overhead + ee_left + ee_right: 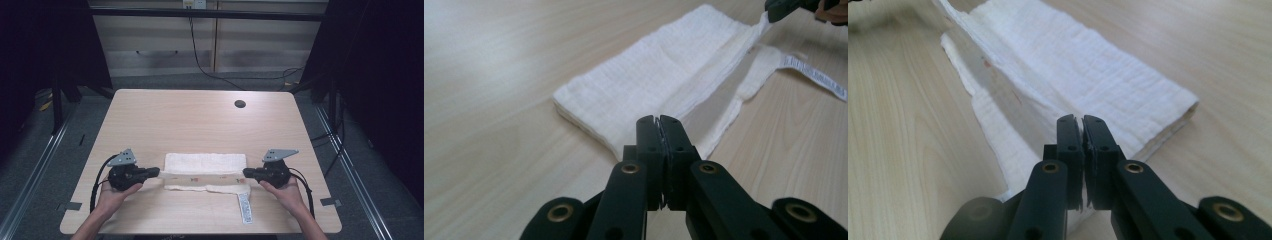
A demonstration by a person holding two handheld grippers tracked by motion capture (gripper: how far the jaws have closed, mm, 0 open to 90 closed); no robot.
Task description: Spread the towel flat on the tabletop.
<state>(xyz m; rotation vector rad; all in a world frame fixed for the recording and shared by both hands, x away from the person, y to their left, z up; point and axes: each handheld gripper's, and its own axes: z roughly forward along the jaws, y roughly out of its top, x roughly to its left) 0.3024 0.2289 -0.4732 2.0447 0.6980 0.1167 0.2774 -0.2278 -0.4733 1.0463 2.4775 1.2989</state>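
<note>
While each gripper pinches one end, the towel (205,165) stretches between the left gripper (156,173) and right gripper (246,172), partly lifted above the table (200,120).

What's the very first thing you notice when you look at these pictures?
A white cloth near the front edge of the wooden table, stretched between two black grippers. The left gripper pinches its left end and the right gripper its right end, both shut on it. A long white label sticks out from the cloth toward the person.
</note>
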